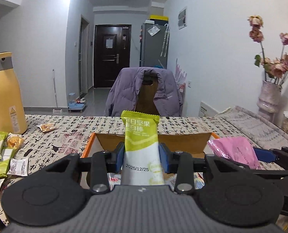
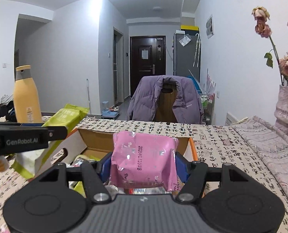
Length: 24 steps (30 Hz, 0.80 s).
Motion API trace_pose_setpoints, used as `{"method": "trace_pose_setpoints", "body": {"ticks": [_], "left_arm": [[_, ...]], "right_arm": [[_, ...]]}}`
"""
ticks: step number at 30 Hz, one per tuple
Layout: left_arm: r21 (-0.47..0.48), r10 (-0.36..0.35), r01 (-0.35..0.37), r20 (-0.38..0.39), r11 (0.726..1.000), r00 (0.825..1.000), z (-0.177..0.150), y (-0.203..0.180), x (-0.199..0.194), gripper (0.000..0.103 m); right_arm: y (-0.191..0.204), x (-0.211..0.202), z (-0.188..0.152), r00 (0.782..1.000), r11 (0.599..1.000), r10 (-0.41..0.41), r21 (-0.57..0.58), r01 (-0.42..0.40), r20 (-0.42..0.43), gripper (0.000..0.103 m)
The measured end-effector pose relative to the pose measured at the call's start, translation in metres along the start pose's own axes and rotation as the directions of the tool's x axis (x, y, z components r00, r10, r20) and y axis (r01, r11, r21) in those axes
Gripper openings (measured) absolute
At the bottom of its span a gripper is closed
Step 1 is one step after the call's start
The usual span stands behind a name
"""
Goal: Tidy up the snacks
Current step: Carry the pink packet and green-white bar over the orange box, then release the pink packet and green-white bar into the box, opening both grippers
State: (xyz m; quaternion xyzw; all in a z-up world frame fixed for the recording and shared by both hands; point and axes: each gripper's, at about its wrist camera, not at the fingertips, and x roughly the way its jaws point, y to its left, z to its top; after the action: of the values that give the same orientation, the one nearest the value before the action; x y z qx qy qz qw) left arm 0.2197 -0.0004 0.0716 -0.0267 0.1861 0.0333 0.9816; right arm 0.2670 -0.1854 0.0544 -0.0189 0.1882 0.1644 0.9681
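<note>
Your left gripper [image 1: 142, 154] is clamped on a green nut bar [image 1: 141, 145], blue pads pressing both sides, the wrapper standing upright between them; your right gripper [image 2: 144, 164] is clamped on a pink snack packet [image 2: 144, 159], which bulges out past the pads. Both packets hang over the cardboard box [image 1: 153, 142] with the orange rim, which sits on the calligraphy-print tablecloth [image 1: 70, 134] straight ahead of you; neither is in the box yet.

By my reading you are somewhere in the middle of the job; the box already holds several wrapped snacks, glimpsed under both grippers, though which kinds I cannot tell. Left of the box much is still loose on the cloth: a cluster of green bars [image 1: 0, 155] with small white sachets [image 1: 18, 167] beside them; a clear-wrapped pastry [image 1: 13, 140] lies against that cluster; another pastry [image 1: 47, 127] sits alone nearer the yellow bottle [image 1: 6, 95]. Those would still need gathering once these two are dropped in.
</note>
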Motion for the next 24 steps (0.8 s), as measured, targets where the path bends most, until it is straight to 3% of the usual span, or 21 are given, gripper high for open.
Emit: {"method": "trace_pose_setpoints", "body": {"ticks": [6,11,22,23,24], "left_arm": [[-0.032,0.039,-0.039,0.004,0.999,0.999,-0.003,0.01,0.025,0.038],[-0.016,0.036,-0.037,-0.038,0.999,0.999,-0.019,0.013,0.041,0.038],[-0.024,0.023,-0.024,-0.064,0.999,0.998,-0.031,0.02,0.045,0.039],[-0.023,0.025,-0.027,-0.056,0.999,0.998,-0.031,0.019,0.043,0.041],[-0.021,0.023,-0.024,-0.047,0.999,0.999,-0.03,0.019,0.042,0.052]], "right_arm": [[0.002,0.027,-0.008,0.999,1.0,-0.018,-0.002,0.018,-0.036,0.064],[-0.004,0.04,-0.02,0.997,1.0,-0.015,0.01,0.016,-0.072,0.064],[-0.006,0.041,-0.03,0.996,1.0,-0.009,0.005,0.01,-0.083,0.066],[-0.006,0.041,-0.03,0.996,1.0,-0.008,0.005,0.009,-0.084,0.07],[-0.006,0.042,-0.029,0.997,1.0,-0.009,0.007,0.01,-0.083,0.076]]}}
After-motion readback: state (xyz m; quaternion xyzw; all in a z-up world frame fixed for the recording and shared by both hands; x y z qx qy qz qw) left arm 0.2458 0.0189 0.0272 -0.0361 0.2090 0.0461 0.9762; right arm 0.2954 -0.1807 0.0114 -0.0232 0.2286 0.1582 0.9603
